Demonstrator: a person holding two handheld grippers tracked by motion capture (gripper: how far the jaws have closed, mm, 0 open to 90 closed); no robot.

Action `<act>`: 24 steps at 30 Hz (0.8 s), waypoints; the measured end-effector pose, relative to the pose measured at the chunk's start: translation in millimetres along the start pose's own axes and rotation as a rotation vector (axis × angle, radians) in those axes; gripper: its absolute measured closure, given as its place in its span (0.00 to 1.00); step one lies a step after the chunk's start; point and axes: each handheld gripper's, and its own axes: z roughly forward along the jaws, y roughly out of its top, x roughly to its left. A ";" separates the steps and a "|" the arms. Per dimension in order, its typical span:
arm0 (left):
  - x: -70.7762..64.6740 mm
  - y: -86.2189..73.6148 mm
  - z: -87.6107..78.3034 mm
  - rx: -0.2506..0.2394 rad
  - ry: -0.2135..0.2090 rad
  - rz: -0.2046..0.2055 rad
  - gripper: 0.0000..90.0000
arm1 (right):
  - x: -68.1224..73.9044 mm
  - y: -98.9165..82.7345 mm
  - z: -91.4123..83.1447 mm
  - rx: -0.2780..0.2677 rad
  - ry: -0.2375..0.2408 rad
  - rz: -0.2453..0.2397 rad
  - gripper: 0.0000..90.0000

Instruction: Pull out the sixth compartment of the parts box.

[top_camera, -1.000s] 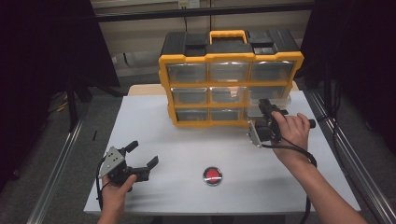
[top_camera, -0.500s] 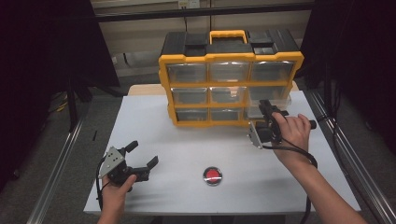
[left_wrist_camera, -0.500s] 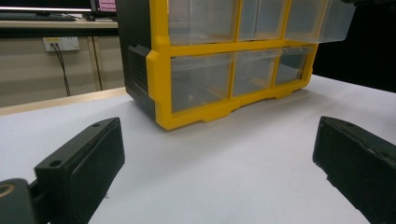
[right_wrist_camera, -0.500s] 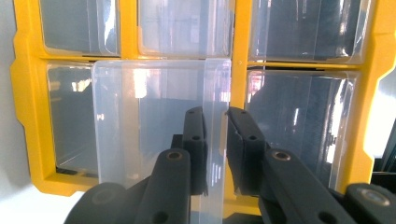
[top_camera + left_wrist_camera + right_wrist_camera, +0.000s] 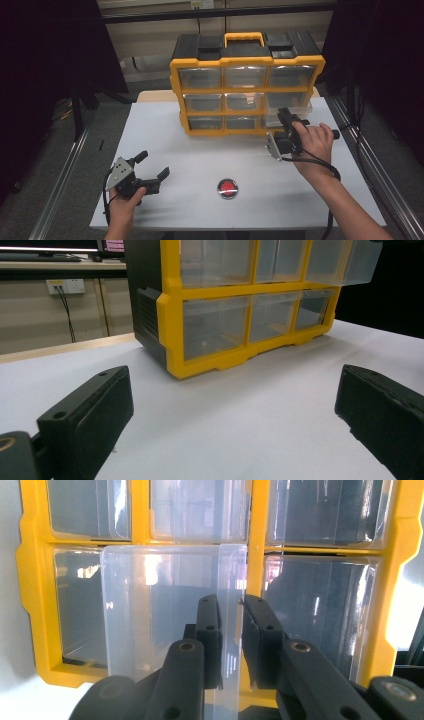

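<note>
A big yellow and black box of drawers (image 5: 245, 85) stands at the far side of the white table (image 5: 200, 165), at about 12 o'clock in the high view. It has three rows of see-through drawers and a yellow handle on top.

The right gripper (image 5: 286, 131) is at about 3 o'clock in the high view, held by the person's right hand (image 5: 315, 145). It is right up against the box. In the right gripper view its two black jaws are pinched on the front wall of a clear drawer (image 5: 170, 625), one jaw on each side of the thin plastic. So the right gripper (image 5: 231, 640) is grasping that drawer. The drawer sticks out from the box (it sits forward of the drawers around it). In the high view this pulled-out drawer (image 5: 292, 107) is in the middle row, at the right end of the box.

The left gripper (image 5: 150, 167) is at about 8 o'clock in the high view, near the front edge of the table, held in the left hand (image 5: 125, 200). It is well apart from the box. Its jaws stand wide apart with nothing between them, and in the left gripper view just bare table shows there.

A small round red button (image 5: 228, 188) with a silver ring sits on the table at about 6 o'clock, between the two hands.
</note>
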 end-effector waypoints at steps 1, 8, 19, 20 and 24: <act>0.0 0.0 0.0 0.000 0.000 0.000 0.03 | 0.0 0.1 -0.1 0.000 0.000 0.000 0.88; -0.1 -0.1 0.1 -0.002 0.000 -0.005 0.03 | 0.7 0.4 -1.1 -0.007 0.002 -0.005 0.88; 0.0 0.0 0.1 -0.002 -0.001 -0.003 0.03 | 0.4 1.9 -3.2 -0.009 0.000 -0.017 0.88; 0.0 0.0 0.0 0.000 0.000 -0.001 0.03 | 0.4 1.9 -3.6 -0.009 0.000 -0.014 0.88; 0.4 0.1 -0.5 0.002 -0.003 0.003 0.03 | 1.4 1.8 -4.8 -0.008 -0.001 -0.012 0.88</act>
